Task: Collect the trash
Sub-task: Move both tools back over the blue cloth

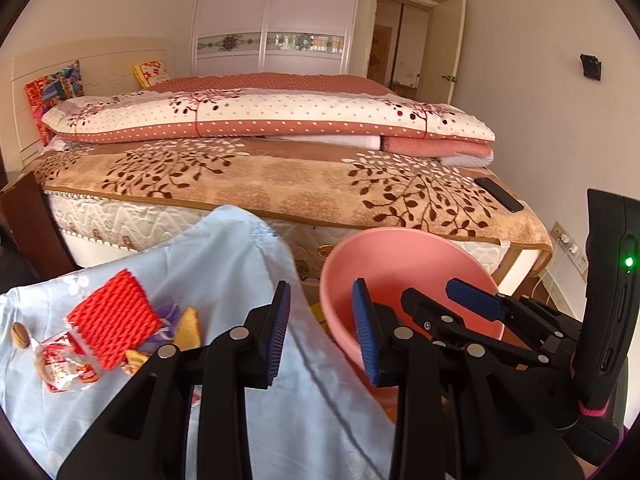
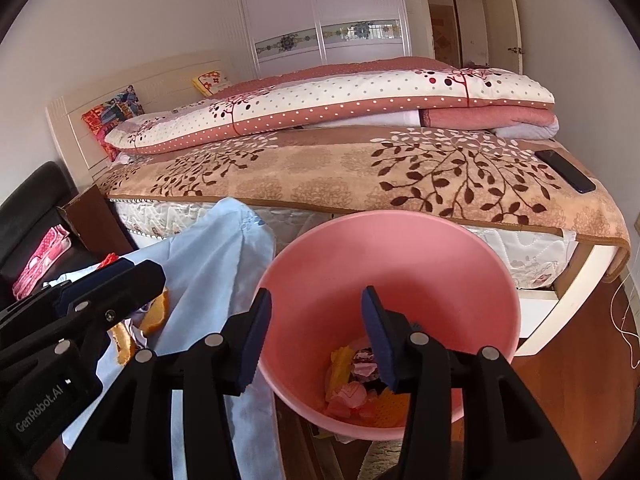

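1. The right tool (image 2: 316, 332) hangs over the mouth of the pink bin (image 2: 472, 256), its blue pads apart with nothing between them.
2. At the bottom of that bin lies a heap of collected trash (image 2: 352, 396): crumpled pink, yellow and orange scraps.
3. The left tool (image 1: 322, 312) is also open and empty, above the edge of the light blue cloth (image 1: 224, 264) that covers the table.
4. From the left tool's camera, the uncollected trash sits on the cloth at about 9 o'clock: a red foam net (image 1: 112, 320), a red and white wrapper (image 1: 64, 368) just below it, yellowish peel pieces (image 1: 188, 328) to its right, and a small brown nut-like piece (image 1: 20, 336) at the far left.
5. The bin stands at 3 o'clock from that pile, just beside the cloth's edge.
6. Behind everything is a bed (image 1: 280, 196) with a leaf-patterned blanket and folded quilts (image 1: 260, 116); a dark phone (image 1: 500, 194) lies near its right corner.
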Demonstrator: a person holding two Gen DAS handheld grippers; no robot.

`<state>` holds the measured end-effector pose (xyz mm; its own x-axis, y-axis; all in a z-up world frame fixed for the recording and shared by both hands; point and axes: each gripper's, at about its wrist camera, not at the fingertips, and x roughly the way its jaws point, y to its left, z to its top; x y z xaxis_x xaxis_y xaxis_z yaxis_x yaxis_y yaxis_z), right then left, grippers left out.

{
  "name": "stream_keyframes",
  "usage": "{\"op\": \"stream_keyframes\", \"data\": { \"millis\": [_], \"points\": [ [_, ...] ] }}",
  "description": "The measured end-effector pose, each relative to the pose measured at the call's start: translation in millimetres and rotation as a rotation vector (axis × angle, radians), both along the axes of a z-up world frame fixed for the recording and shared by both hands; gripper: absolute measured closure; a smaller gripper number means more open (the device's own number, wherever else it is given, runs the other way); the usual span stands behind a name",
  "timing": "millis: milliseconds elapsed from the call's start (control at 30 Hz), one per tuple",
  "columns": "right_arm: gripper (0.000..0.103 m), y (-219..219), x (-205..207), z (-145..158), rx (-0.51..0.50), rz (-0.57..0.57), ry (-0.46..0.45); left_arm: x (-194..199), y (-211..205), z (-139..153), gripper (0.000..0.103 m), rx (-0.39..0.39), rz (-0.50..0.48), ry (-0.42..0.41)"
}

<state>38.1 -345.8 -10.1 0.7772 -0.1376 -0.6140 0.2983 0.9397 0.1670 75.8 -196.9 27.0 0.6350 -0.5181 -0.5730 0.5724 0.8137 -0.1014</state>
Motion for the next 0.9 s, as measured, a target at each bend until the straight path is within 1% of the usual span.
{"op": "stream_keyframes", "data": {
  "millis": [467,900],
  "points": [
    [0.055,52.1,2.1,1.3,-0.009,0.121,-0.007,-1.3,62.3,-14.2,0.071,0.005,0.119,0.031],
    [0.052,84.7,15.3,-9.4,-0.011,0.214,0.034,12.5,154.8,-21.1,0.071,0.036,0.278,0.048]
  ]
}}
